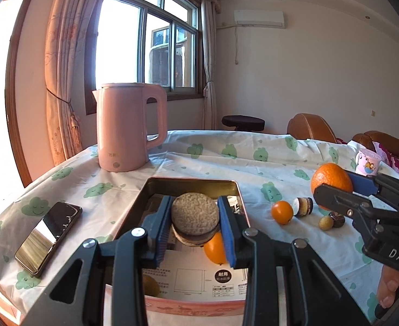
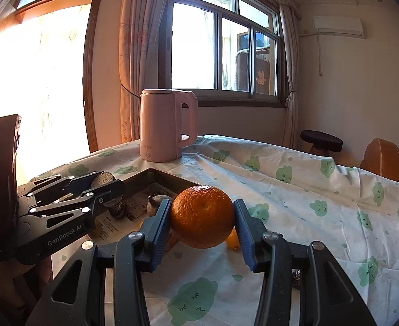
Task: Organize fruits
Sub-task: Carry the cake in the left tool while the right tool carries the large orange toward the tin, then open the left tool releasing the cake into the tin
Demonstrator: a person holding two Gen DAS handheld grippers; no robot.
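Observation:
My left gripper (image 1: 195, 212) is shut on a round brown cut fruit piece (image 1: 194, 213) with a rough beige face, held over the open metal tin (image 1: 188, 181). A small orange fruit (image 1: 214, 250) and a yellow-green fruit (image 1: 152, 285) lie inside the tin. To the right of the tin, my right gripper (image 2: 202, 209) is shut on a large orange (image 2: 202, 216), held above the tablecloth. On the cloth beside the tin sit a small orange fruit (image 1: 281, 212), a cut fruit piece (image 1: 302, 206), a small yellowish fruit (image 1: 325, 222) and a dark brown one (image 1: 338, 220).
A pink kettle (image 1: 130, 127) stands behind the tin. A phone (image 1: 48, 237) lies near the table's left edge. A pink cartoon cup (image 1: 368, 161) is at the right edge. Brown chairs (image 1: 311, 127) and a dark stool (image 1: 243, 122) stand beyond the table.

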